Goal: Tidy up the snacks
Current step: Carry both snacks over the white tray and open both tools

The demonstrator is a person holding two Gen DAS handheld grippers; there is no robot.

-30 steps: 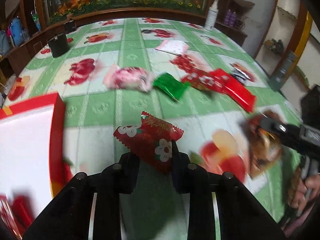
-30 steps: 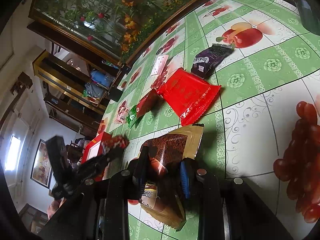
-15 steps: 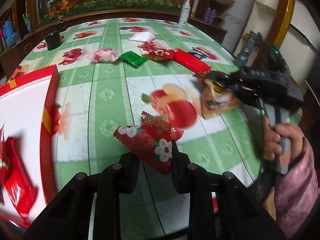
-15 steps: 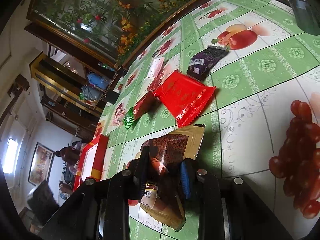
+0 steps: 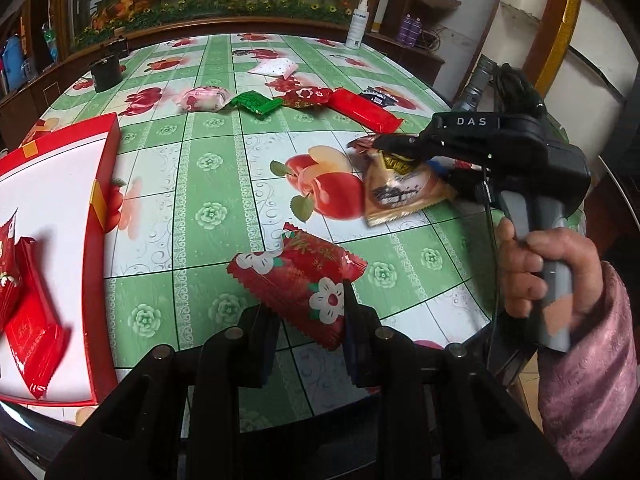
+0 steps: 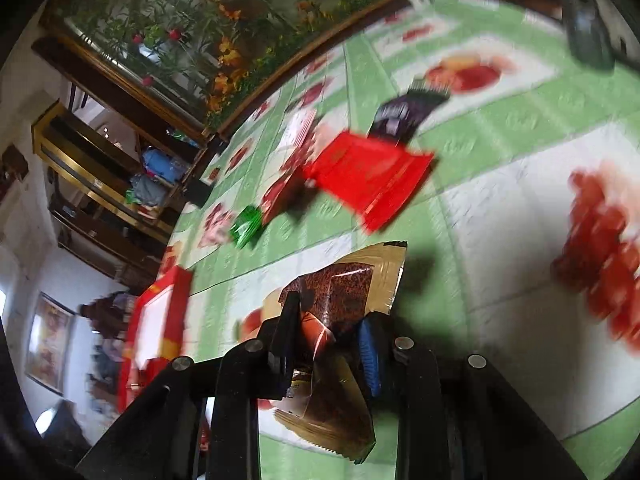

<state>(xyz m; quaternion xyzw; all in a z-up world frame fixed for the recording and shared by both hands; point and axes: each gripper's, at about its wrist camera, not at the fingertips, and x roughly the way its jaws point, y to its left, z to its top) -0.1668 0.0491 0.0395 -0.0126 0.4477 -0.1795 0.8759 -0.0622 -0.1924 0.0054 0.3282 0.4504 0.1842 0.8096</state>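
My left gripper [image 5: 306, 312] is shut on a red flowered snack packet [image 5: 298, 276] and holds it above the near table edge. My right gripper [image 6: 328, 332] is shut on a gold-and-brown snack packet [image 6: 344, 300]; it also shows in the left wrist view [image 5: 404, 188], held above the table at right. A red box with a white inside [image 5: 100, 208] lies at left and holds red packets [image 5: 28, 328]. The box shows in the right wrist view [image 6: 168, 316] too.
Further back on the green fruit-print tablecloth [image 5: 208, 184] lie a pink packet [image 5: 202, 98], a green packet [image 5: 254, 102], a red flowered packet [image 5: 306, 96], a plain red packet [image 5: 366, 110], a dark packet [image 5: 380, 96] and a white packet [image 5: 276, 68]. A black cup [image 5: 105, 74] and a spray bottle [image 5: 357, 24] stand at the back.
The left gripper has drawn back toward the near table edge with its packet, bringing the red box closer. The right gripper has moved with its gold packet; its view is now blurred.
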